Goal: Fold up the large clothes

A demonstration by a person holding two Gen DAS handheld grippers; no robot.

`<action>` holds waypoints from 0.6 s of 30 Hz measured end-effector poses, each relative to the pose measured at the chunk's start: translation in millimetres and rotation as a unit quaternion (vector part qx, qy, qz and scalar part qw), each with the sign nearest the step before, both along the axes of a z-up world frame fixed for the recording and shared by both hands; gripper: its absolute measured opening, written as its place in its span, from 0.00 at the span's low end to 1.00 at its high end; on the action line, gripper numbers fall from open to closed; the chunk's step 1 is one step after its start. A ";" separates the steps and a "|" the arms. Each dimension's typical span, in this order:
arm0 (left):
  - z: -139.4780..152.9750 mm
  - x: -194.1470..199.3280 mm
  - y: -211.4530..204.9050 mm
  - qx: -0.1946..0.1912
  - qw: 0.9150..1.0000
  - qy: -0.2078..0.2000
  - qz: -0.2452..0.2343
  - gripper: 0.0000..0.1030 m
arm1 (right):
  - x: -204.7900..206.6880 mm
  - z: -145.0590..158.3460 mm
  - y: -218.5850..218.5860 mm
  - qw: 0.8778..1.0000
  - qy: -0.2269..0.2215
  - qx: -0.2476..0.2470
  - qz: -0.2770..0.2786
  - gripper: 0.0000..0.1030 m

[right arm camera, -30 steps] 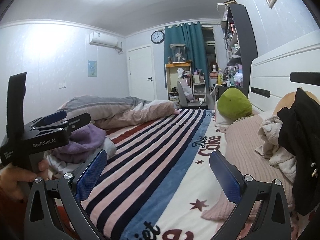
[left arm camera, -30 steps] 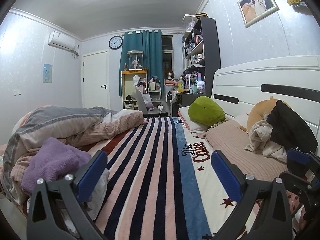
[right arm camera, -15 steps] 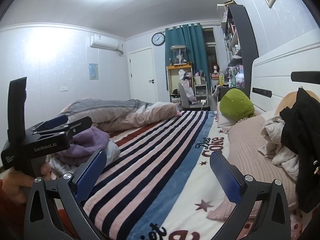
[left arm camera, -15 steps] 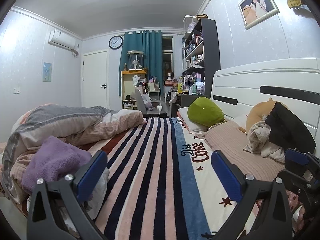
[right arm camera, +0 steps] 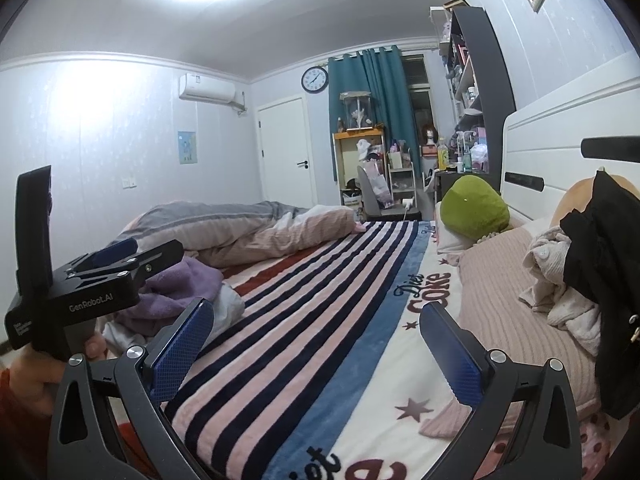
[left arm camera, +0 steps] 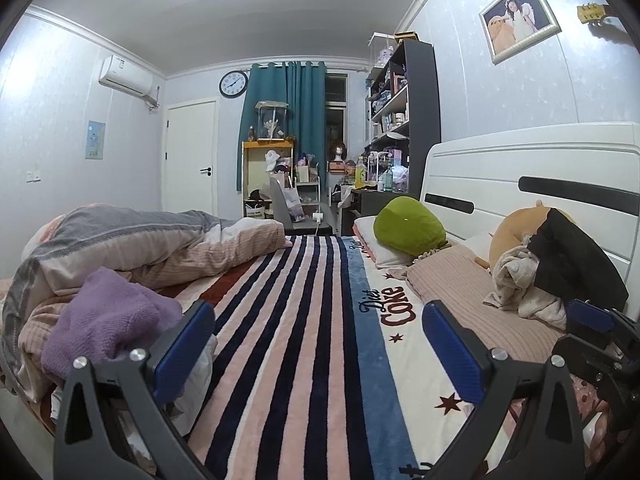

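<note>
1. The left tool [left arm camera: 318, 344] hangs low over the bed, and its two blue fingers [left arm camera: 186, 346] are spread wide with nothing between them.
2. The right tool [right arm camera: 316, 344] hangs low over the bed too. Its fingers [right arm camera: 450, 354] are also spread wide and pinch nothing.
3. In the right view, the left tool shows again at 9 o'clock, and a hand [right arm camera: 32, 376] grips its handle.
4. The striped blanket [left arm camera: 304, 320] covers the bed under both tools (it has the words "Diet Coke" on it).
5. The clothes to fold sit in a heap at 3 o'clock by the white headboard [left arm camera: 520, 184]. A black garment [left arm camera: 572, 264] lies on top of a cream garment [left arm camera: 516, 280].
6. That heap leans on an orange plush toy [left arm camera: 510, 232] and rests on the pink pillow [left arm camera: 460, 284].
7. A purple garment [left arm camera: 104, 316] lies bunched at 9 o'clock, just beside the left tool's near finger.
8. Behind it, a rumpled pink and grey quilt [left arm camera: 132, 244] lies along the bed's far edge.
9. A green cushion [left arm camera: 408, 226] sits at 1 o'clock, up by the headboard.
</note>
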State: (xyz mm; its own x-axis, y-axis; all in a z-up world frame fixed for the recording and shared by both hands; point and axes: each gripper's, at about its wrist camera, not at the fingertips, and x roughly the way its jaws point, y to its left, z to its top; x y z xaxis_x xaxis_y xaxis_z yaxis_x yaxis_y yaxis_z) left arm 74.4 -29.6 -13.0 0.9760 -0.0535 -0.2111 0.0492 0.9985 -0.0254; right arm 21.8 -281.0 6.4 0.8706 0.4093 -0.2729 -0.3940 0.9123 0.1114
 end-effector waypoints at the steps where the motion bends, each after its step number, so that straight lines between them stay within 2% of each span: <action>1: 0.2 -0.9 0.6 0.000 1.000 -0.001 0.000 0.99 | -0.4 0.4 0.6 1.000 0.000 0.000 0.000 1.00; 18: 3.3 -16.6 1.9 -0.003 1.000 -0.003 -0.006 0.99 | -15.3 6.0 15.6 1.000 0.000 -0.003 -0.003 1.00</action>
